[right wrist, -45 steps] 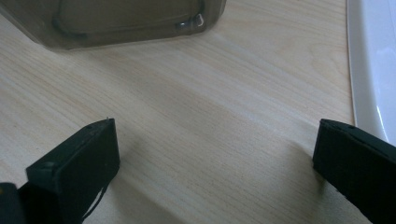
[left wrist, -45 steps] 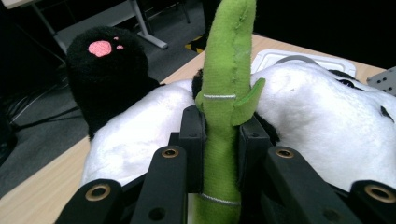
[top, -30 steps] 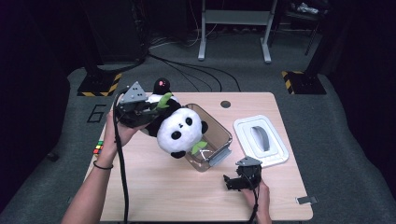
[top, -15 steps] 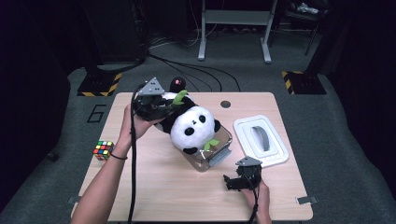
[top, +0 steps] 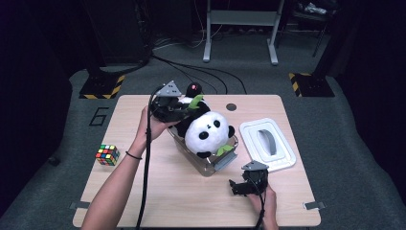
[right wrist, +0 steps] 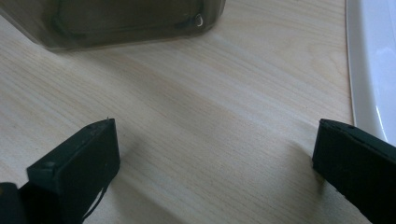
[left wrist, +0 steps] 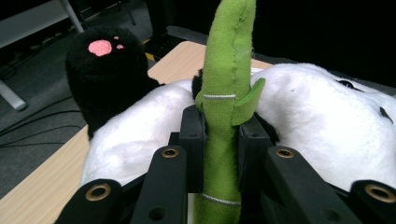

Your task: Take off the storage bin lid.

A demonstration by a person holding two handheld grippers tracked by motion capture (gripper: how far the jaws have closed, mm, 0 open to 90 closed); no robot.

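The left gripper, clamped on the plush panda's green felt bamboo stalk, has carried the black-and-white plush panda from the table's left side over the clear plastic storage box; lowering likely comes next. The right gripper, jaws apart, rests just before the box, beside the white lid.

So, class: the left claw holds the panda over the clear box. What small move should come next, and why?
Probably lower the panda further into the box: the left claw grips its green stalk, and its body sits above the rim.
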